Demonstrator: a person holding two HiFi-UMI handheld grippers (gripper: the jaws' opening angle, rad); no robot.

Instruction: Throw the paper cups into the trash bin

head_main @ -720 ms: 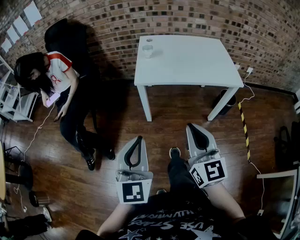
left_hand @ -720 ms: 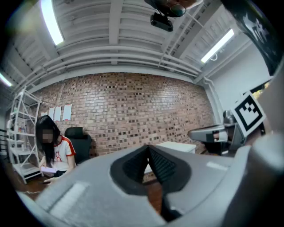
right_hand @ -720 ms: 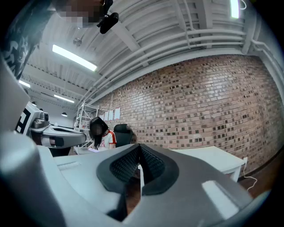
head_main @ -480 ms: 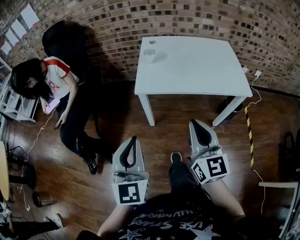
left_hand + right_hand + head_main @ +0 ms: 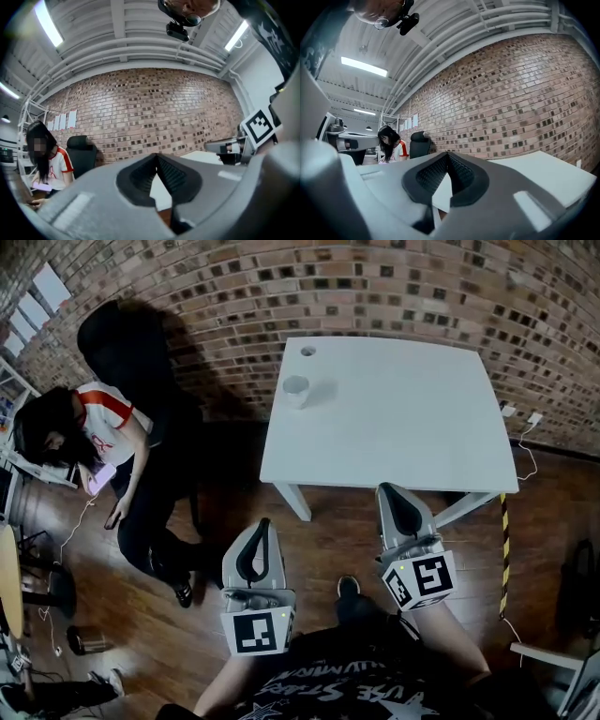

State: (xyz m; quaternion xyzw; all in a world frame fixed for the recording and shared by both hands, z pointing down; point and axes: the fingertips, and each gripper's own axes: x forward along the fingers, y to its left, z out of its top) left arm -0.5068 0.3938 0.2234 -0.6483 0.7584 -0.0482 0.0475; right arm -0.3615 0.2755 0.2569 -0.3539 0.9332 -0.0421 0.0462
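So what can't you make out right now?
Trash bin: in no view; in the head view the table covers the floor under it.
Small round mark behind the paper cup: too small in the head view to tell a cup from a hole.
Gripper views: no cup shows; the jaws fill the foreground.
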